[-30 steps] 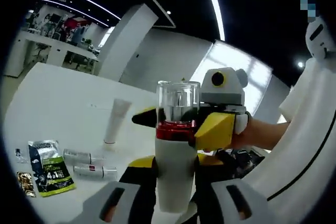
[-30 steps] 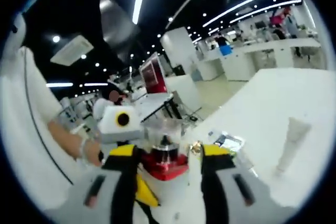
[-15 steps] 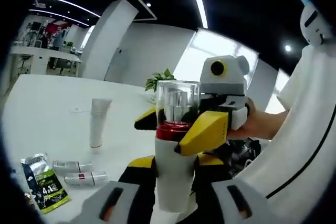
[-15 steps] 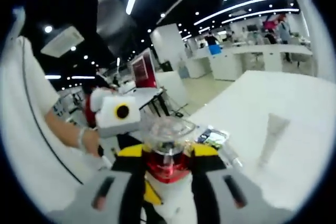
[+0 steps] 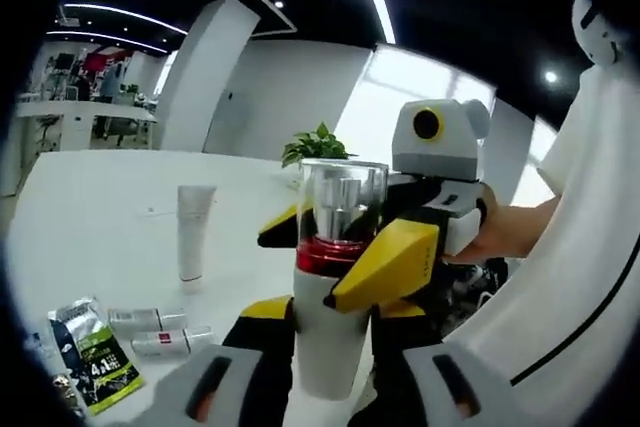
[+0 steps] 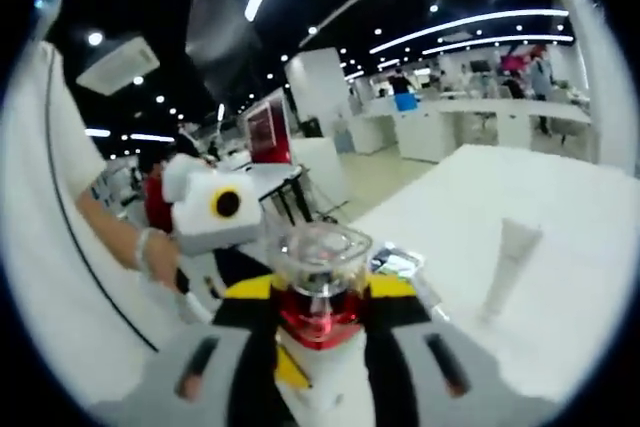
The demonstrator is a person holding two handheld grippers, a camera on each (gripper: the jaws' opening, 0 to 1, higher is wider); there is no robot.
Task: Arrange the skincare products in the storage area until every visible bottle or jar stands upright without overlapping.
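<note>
Clearly held aloft above the white counter (image 5: 90, 197): tall white pump bottle with red collar and clear plastic cap (image 5: 335, 287); left tool (image 5: 325, 347) clenched on its white body, right tool (image 6: 320, 322) clenched at the red collar; looks rigid, smooth, likely slippery, cap possibly loose, so safest grip low on the body; upright white tube (image 5: 192, 232) well apart on the counter; two small white tubes lying flat (image 5: 160, 332) beside a green sachet (image 5: 95, 357). Compared with a second ago, both grips unchanged, bottle equally upright; views shifted slightly with the hands.
</note>
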